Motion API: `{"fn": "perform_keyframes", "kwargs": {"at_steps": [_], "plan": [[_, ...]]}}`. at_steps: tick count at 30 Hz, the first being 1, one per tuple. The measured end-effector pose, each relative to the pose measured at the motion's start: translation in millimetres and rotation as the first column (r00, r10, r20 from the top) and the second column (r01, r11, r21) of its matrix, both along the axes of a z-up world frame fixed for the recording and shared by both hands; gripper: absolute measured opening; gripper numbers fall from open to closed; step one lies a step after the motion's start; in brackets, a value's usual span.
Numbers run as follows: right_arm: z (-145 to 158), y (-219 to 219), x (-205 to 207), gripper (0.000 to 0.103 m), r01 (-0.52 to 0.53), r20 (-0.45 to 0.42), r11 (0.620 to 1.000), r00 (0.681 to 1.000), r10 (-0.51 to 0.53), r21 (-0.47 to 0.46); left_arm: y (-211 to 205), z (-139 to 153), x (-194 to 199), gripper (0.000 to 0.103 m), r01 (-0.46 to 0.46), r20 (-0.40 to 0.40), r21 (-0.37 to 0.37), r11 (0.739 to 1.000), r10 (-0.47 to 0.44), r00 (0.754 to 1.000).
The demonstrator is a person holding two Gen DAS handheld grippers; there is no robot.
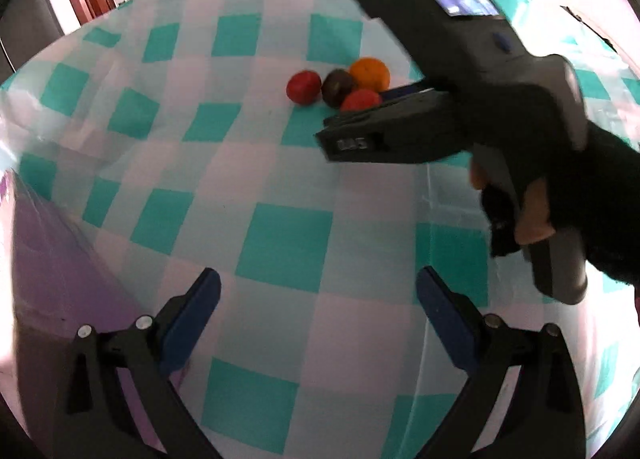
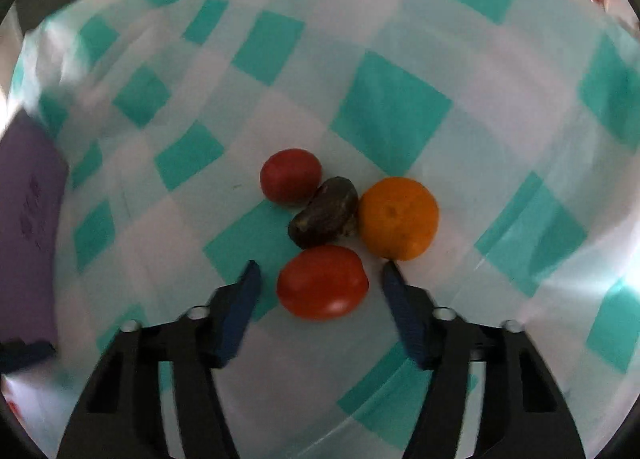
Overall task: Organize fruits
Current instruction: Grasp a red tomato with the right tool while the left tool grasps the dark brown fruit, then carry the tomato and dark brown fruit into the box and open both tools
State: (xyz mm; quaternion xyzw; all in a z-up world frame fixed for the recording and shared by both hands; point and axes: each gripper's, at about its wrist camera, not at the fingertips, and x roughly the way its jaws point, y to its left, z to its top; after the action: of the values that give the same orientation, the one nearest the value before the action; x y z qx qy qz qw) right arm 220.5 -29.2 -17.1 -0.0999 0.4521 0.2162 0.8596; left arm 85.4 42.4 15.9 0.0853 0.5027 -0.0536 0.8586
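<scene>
- Closing in on the nearest red tomato, the right gripper straddles it; best to keep the fruit centred and squeeze gently, since the dark fruit and orange sit touching just beyond.
- Right jaws: partly open, blue pads either side of the tomato, a gap showing on both sides, nothing gripped yet.
- Left gripper: jaws wide, empty, above bare checked tablecloth.
- Fruit cluster, second red tomato included, lies mid-cloth, well away from the edges.
</scene>
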Motion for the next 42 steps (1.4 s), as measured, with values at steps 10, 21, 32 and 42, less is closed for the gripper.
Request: {"fn": "perform_keyframes", "kwargs": {"at_steps": [10,21,32,42], "plan": [[-1,-110,-42,0.039,0.259,-0.047,0.961,0.966,-0.255,0.100,-5,-9,57,0.098,-0.084,-0.013,-0.085,0.993,0.083,0.996],[-4,-115,-79,0.040,0.286,-0.066,0.945,0.958,-0.279,0.159,-24,-23,153,0.075,-0.113,0.022,-0.162,0.980,0.118,0.993],[3,-121,-111,0.040,0.315,-0.054,0.938,0.949,-0.311,0.142,-24,-15,100,0.037,-0.014,0.039,-0.199,0.980,0.023,0.999],[8,-104,-185,0.040,0.362,-0.101,0.928,0.930,-0.353,0.092,-24,-10,-36,0.037,0.140,-0.020,-0.212,0.967,-0.147,0.989]]}}
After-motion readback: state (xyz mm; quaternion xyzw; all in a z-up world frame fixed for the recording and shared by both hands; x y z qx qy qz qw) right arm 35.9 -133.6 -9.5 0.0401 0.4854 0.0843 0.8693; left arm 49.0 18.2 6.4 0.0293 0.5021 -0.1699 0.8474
